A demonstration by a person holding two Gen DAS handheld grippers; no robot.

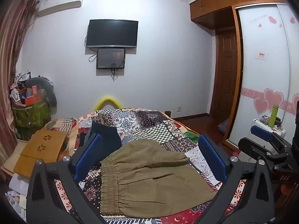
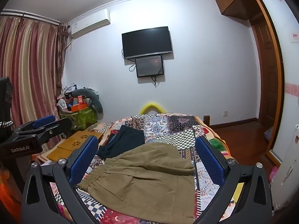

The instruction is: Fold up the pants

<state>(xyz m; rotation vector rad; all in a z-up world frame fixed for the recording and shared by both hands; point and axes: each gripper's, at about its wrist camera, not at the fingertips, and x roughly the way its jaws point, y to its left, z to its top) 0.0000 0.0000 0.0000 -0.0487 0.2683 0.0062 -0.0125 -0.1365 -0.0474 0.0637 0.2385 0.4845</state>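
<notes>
Pants (image 1: 149, 177): we see olive pants lying folded on the bed, the elastic waistband to the left, the fabric running right and far; they sit near us, between our two pairs of tongs in both views.
Bed (image 1: 149, 123): covered by a patchwork quilt of checks, florals and red patches.
Left tongs (image 1: 149, 160): we hold them wide, blue pads well apart, nothing between the pads; they hang above the pants without touching.
Right tongs (image 2: 146, 160): we hold them wide too, empty, above the pants; in the left view they show at the right edge.
Dark garment (image 2: 125, 141): a navy piece lies crumpled on the quilt just beyond the waistband, to the far left; its near edge touches or overlaps the pants.
Wooden tray (image 1: 43, 149): a board with flower cut-outs at the left of the bed.
TV (image 1: 113, 33): on the far wall, a smaller screen (image 1: 110, 58) just under it.
Wardrobe (image 1: 265, 74): at the right, sliding door with pink hearts.
Curtain (image 2: 28, 71): striped, far left.
</notes>
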